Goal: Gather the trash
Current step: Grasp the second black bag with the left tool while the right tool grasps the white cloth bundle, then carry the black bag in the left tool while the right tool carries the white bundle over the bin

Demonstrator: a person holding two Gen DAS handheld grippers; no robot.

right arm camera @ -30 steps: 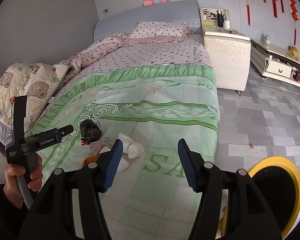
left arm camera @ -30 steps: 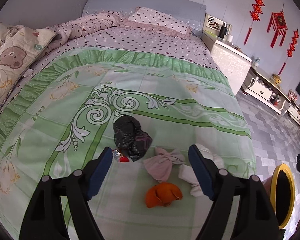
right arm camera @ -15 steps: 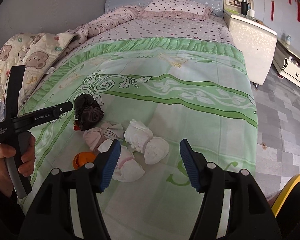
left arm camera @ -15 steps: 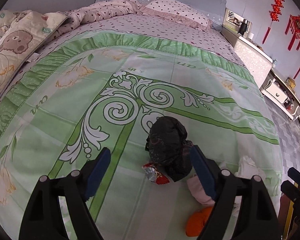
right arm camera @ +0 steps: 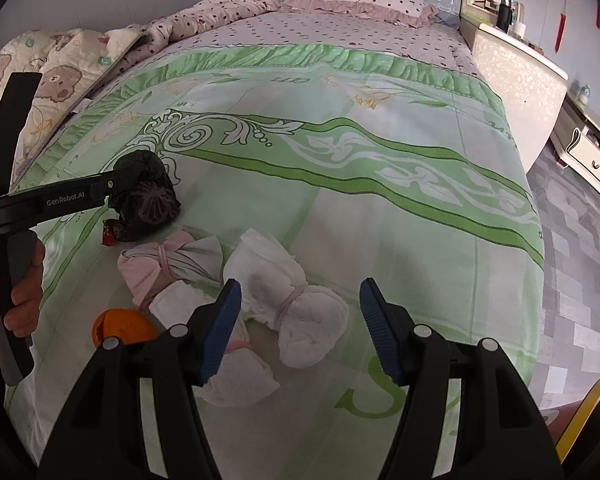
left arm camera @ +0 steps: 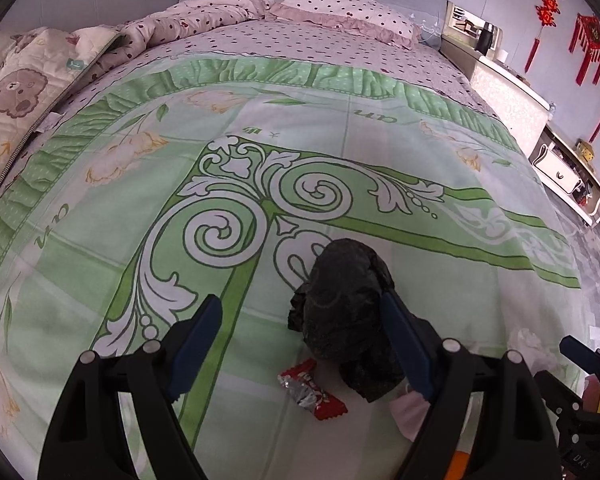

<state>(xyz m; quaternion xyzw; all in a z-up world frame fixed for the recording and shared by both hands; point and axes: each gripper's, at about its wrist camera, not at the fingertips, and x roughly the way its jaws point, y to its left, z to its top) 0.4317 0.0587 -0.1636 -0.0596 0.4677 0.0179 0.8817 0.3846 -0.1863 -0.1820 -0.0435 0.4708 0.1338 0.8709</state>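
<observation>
Trash lies on the green bedspread (left arm camera: 340, 140). A black crumpled bag (left arm camera: 342, 312) sits just inside my open left gripper (left arm camera: 300, 340), close to its right finger; it also shows in the right wrist view (right arm camera: 146, 200). A red and silver wrapper (left arm camera: 310, 390) lies between the left fingers. A pink tied bundle (right arm camera: 168, 266), a white tied bundle (right arm camera: 288, 308), another white bundle (right arm camera: 236, 376) and an orange peel (right arm camera: 122, 326) lie near my open right gripper (right arm camera: 300, 326), which hovers over the white tied bundle.
A yellow-rimmed bin (right arm camera: 592, 412) stands on the floor at the bed's right foot. A bear-print quilt (left arm camera: 12, 92) is heaped at the left. A white nightstand (right arm camera: 516, 80) and a low cabinet (right arm camera: 592, 152) stand to the right.
Both grippers have moved forward and lower over the bed. The left one has closed in on the black bag and the wrapper; the right one has come over the white bundles.
</observation>
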